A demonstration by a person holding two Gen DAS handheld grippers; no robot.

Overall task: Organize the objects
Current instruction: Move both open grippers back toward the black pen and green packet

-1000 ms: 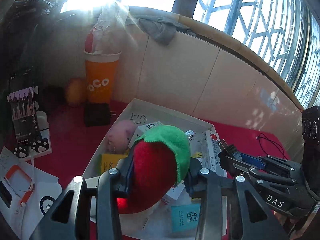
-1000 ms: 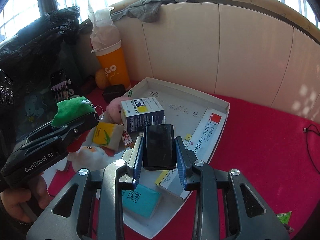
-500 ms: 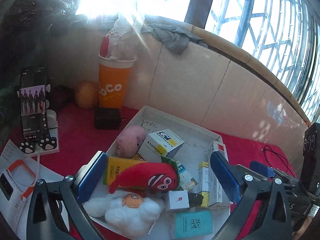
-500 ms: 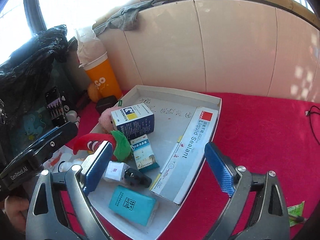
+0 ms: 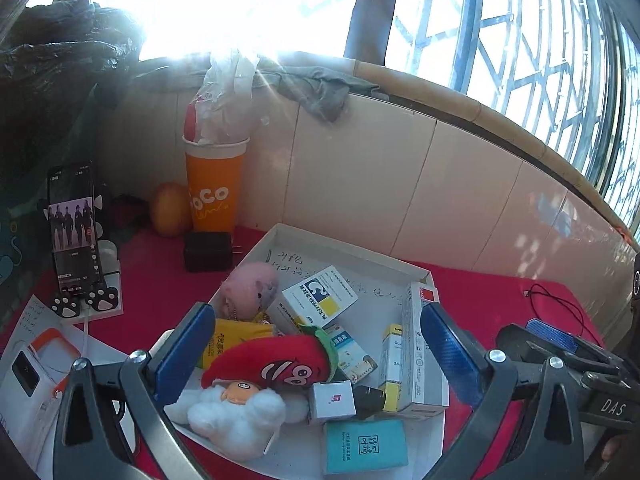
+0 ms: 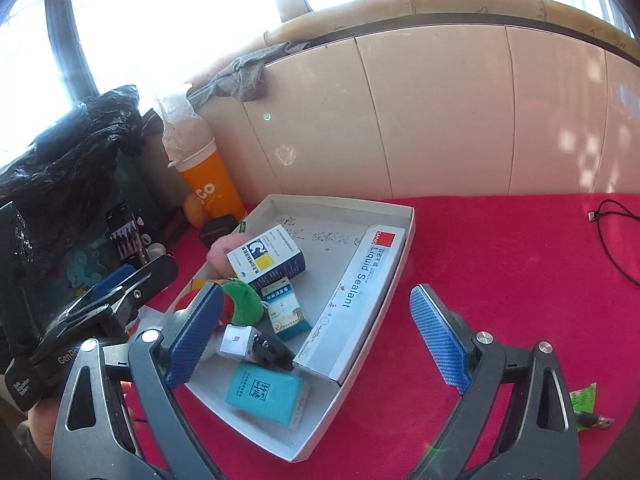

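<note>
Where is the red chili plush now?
In the left wrist view, the chili plush lies in the white tray, centre-left, above the white fluffy toy.

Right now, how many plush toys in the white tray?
3: pink fuzzy plush at far-left, red chilli plush in the middle, white fluffy plush nearest; others may be buried.

One tray (image 5: pixel 436 436) — three plush toys (image 5: pixel 272 364), perhaps seven boxes (image 5: pixel 318 294) — one cup (image 5: pixel 214 192).
</note>
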